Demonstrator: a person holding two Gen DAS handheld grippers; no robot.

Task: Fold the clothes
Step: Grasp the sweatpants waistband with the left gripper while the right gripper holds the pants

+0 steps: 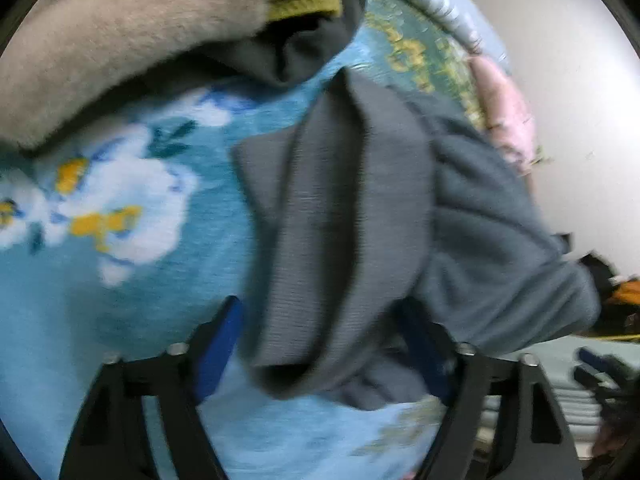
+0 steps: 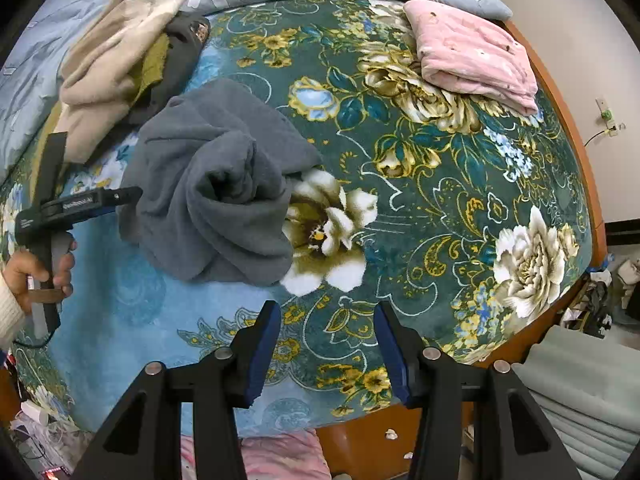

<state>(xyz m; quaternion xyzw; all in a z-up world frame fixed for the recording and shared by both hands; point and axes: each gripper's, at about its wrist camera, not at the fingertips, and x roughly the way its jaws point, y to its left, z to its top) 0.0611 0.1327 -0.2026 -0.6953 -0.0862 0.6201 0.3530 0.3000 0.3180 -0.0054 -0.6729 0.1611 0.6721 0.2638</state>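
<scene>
A crumpled grey fleece garment [image 2: 216, 184] lies on the floral bed cover [image 2: 440, 208]. In the left wrist view its ribbed hem [image 1: 332, 240] hangs between the blue pads of my left gripper [image 1: 324, 344], whose jaws stand wide apart around the cloth without pinching it. That gripper [image 2: 120, 196] also shows in the right wrist view at the garment's left edge, held by a hand. My right gripper [image 2: 326, 344] is open and empty above the cover, in front of the garment.
A pile of beige, olive and dark clothes [image 2: 120, 60] lies at the back left. A folded pink blanket [image 2: 476, 56] sits at the back right. The bed's wooden edge [image 2: 568, 128] runs along the right.
</scene>
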